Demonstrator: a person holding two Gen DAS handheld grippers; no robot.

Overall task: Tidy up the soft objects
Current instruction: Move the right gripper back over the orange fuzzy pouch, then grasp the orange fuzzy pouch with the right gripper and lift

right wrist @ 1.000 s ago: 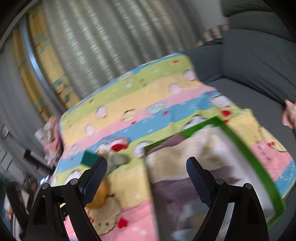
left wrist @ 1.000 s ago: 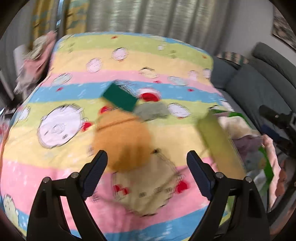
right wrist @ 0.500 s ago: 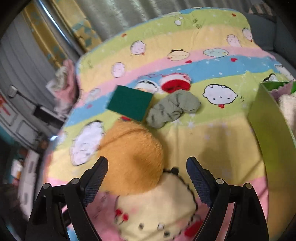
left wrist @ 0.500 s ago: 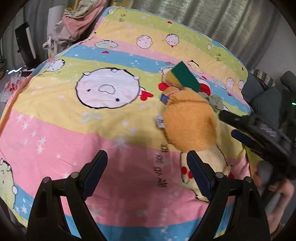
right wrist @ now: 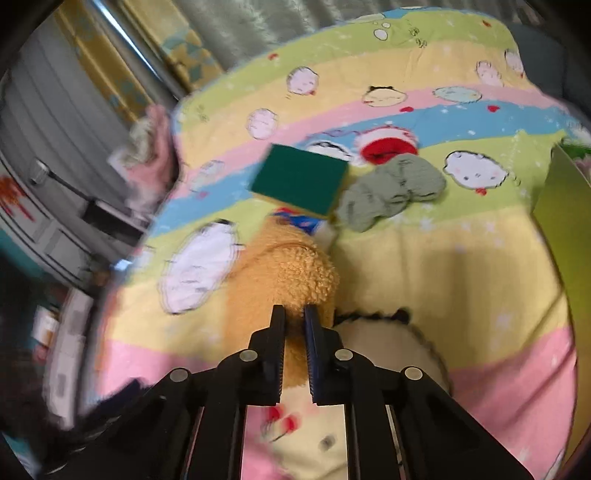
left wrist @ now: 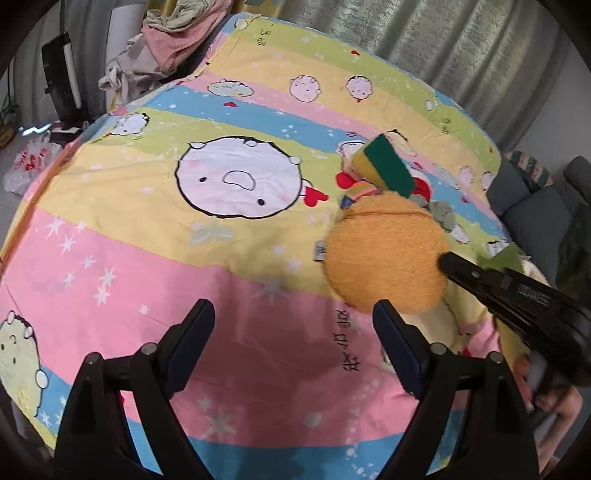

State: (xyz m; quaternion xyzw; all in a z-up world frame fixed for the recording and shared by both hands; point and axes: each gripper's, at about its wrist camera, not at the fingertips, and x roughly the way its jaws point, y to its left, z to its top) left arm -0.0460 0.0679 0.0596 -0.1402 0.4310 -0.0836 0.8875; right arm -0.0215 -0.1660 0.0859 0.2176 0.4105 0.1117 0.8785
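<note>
A round orange plush (left wrist: 384, 254) lies on the cartoon-print bedspread (left wrist: 147, 258). My right gripper (right wrist: 293, 312) is closing on its near edge, and the pads pinch a fold of the fuzzy fabric (right wrist: 295, 273). The left wrist view shows that gripper (left wrist: 445, 260) coming in from the right onto the plush. My left gripper (left wrist: 293, 310) hangs open over the pink stripe, just left of the plush, with nothing between its fingers. Behind the plush lie a green and yellow sponge (right wrist: 301, 177) and a crumpled grey-green cloth (right wrist: 391, 188).
A green-walled bin (right wrist: 565, 229) stands at the bed's right edge. Piled clothes (left wrist: 177, 26) sit at the far left corner, a grey sofa (left wrist: 535, 210) to the right. A person's hand (left wrist: 554, 402) holds the right gripper. Curtains hang behind.
Both grippers swung from the bin side and dropped toward the orange plush. The right gripper, open before, has shut on the plush's edge. The left gripper stayed open.
</note>
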